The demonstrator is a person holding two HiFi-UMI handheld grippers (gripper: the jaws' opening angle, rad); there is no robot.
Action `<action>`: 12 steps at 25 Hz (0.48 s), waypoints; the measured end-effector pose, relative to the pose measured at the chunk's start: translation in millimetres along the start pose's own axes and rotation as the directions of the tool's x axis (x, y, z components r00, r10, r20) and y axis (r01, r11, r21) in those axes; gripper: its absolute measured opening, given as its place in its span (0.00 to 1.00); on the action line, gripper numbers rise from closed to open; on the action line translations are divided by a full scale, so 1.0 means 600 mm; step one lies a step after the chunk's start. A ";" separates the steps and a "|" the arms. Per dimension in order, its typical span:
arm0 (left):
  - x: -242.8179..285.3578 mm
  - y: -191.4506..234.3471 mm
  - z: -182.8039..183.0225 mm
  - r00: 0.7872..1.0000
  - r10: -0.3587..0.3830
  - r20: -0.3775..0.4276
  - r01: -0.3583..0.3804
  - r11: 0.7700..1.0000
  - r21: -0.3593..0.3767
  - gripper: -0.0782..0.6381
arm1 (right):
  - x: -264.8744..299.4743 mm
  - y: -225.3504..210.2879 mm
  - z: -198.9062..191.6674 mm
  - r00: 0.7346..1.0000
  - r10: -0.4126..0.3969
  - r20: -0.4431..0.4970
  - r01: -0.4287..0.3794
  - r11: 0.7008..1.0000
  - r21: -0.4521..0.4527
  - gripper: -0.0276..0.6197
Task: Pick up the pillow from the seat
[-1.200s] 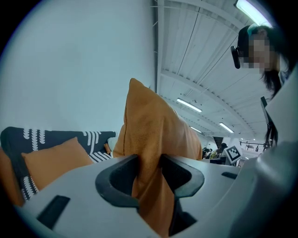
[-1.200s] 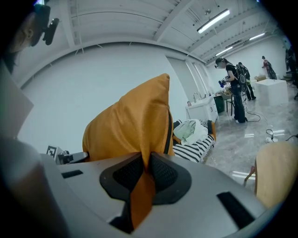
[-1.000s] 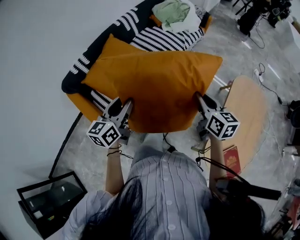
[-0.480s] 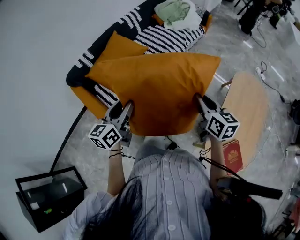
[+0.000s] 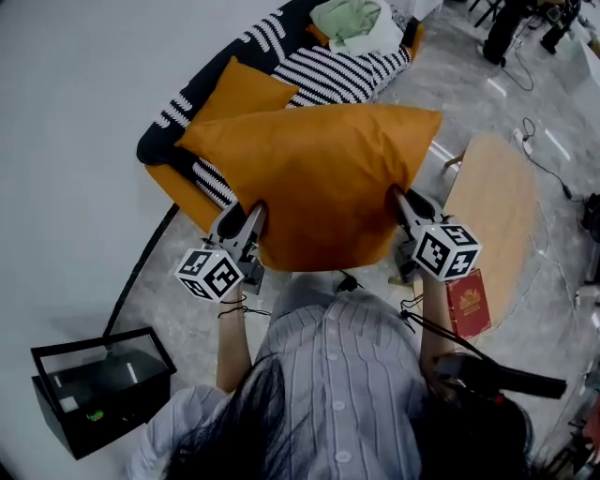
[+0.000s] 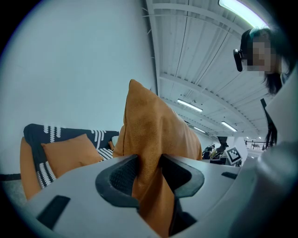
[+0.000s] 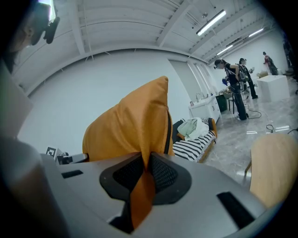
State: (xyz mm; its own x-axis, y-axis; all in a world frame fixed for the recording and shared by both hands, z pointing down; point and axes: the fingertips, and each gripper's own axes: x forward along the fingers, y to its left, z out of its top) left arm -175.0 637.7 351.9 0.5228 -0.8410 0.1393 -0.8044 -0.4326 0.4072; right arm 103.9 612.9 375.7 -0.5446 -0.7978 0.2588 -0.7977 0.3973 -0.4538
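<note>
Because the seat [image 5: 319, 75], a dark couch with striped covers running toward eleven and twelve o'clock in the head view, lies beyond and beneath it, the big orange pillow [image 5: 314, 183] looks lifted off it. It hangs at the centre of the picture in front of the person. A smaller orange cushion [image 5: 239, 89] and a pale green cloth [image 5: 356, 23] lie on the couch, at ten and twelve o'clock from the pillow. A wooden table [image 5: 497, 206] stands at three o'clock. The pillow bulges and drapes between its two held points, so I judge it soft, light and bulky, with a matt cloth cover that should not slide readily. Its lower edge is the sensible place to hold it, one grip toward each corner. The left gripper [image 5: 248, 214], at seven o'clock of the pillow, has its jaws partly apart and clamped on a thick fold of the cover, as its own view shows [image 6: 149, 172]. The right gripper [image 5: 401, 199], at four o'clock, has its jaws nearly together on a thin flap of fabric [image 7: 145, 174]. That thinner pinch seems the weaker one, since only cloth, no filling, sits between the pads [image 7: 160, 172].
</note>
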 end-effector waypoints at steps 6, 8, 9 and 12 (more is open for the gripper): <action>-0.031 -0.002 -0.009 1.000 0.010 0.006 -0.010 1.000 -0.003 0.35 | -0.011 0.017 -0.016 1.000 0.008 -0.003 -0.008 1.000 -0.003 0.13; -0.039 0.001 -0.012 1.000 0.017 0.009 -0.017 1.000 -0.007 0.35 | -0.009 0.022 -0.021 1.000 0.012 -0.009 -0.012 1.000 -0.006 0.13; -0.042 0.002 -0.012 1.000 0.020 0.010 -0.020 1.000 -0.009 0.35 | -0.008 0.024 -0.023 1.000 0.015 -0.012 -0.015 1.000 -0.007 0.13; -0.048 0.004 -0.012 1.000 0.026 0.013 -0.026 1.000 -0.014 0.35 | -0.007 0.030 -0.022 1.000 0.020 -0.017 -0.020 1.000 -0.013 0.13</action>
State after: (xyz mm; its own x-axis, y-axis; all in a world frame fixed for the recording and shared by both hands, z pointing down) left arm -190.2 663.1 355.4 0.4978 -0.8562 0.1381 -0.8136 -0.4058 0.4164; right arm 88.7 629.6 377.9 -0.5645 -0.7820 0.2641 -0.7900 0.4192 -0.4474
